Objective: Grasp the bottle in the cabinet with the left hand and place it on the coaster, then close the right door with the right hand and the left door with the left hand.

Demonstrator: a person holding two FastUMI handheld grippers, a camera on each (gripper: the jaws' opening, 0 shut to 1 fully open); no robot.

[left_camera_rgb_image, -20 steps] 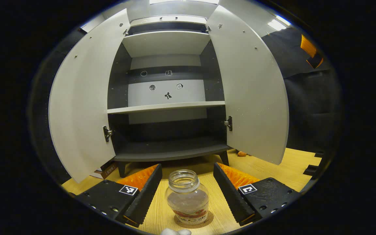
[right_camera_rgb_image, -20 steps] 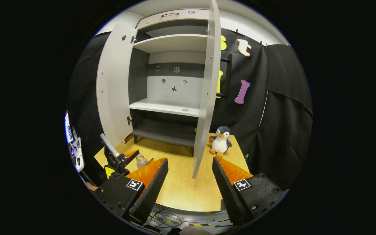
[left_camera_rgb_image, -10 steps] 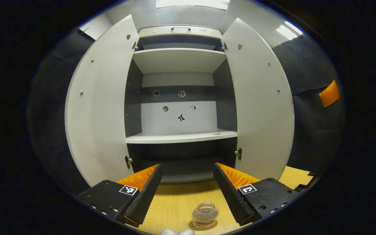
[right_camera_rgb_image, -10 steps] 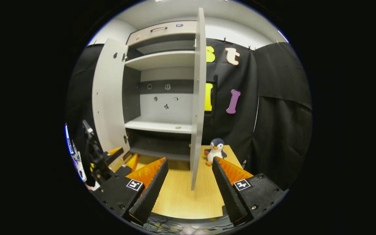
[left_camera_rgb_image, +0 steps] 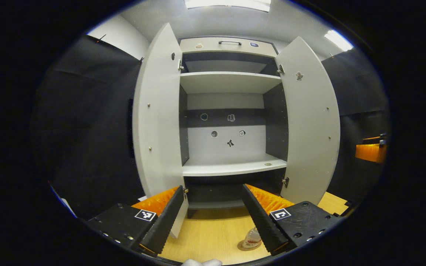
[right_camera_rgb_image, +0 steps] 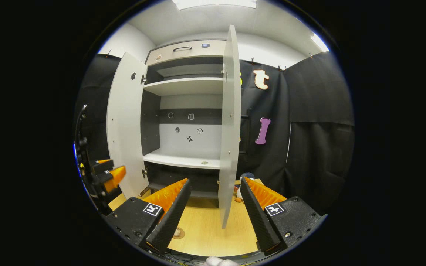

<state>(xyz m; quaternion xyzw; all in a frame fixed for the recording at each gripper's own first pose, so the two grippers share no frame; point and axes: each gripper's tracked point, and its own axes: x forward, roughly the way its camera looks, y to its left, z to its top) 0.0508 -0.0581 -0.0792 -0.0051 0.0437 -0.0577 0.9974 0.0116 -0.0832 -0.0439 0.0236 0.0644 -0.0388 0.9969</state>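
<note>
1. Left gripper view, nearest first: the left hand-held gripper (left_camera_rgb_image: 211, 218) has its two fingers spread wide with nothing between them, which fits a bottle already let go.
2. Just past its right finger, low on the wooden bench (left_camera_rgb_image: 213, 236), the bottle (left_camera_rgb_image: 252, 240) stands upright on the round coaster (left_camera_rgb_image: 243, 246). I count one bottle and one coaster; the finger hides part of the bottle.
3. Right gripper view, nearest first: the right hand-held gripper (right_camera_rgb_image: 213, 212) is likewise spread and empty. The free edge of the right door (right_camera_rgb_image: 229, 125) lines up roughly between its fingers, farther off, so it seems placed for a push on that door.
4. By the tip of its left finger a small part of the coaster and bottle base peeks out on the bench.
5. At the left border of that view the other gripper shows, held up off the bench; from there I cannot tell how its fingers stand.
6. Farther back stands the cabinet (left_camera_rgb_image: 227, 42), with two doors, both swung open. The left door (left_camera_rgb_image: 159, 122) faces the left gripper at an angle; the right door is seen nearly edge-on from the right gripper.
7. Inside I count two pale shelves and a dark bottom board. A small round thing lies on the lower pale shelf (left_camera_rgb_image: 235, 168); a few small stickers mark the back wall.
8. My reading: the placing step looks done, and closing the right door comes next, then the left.
</note>
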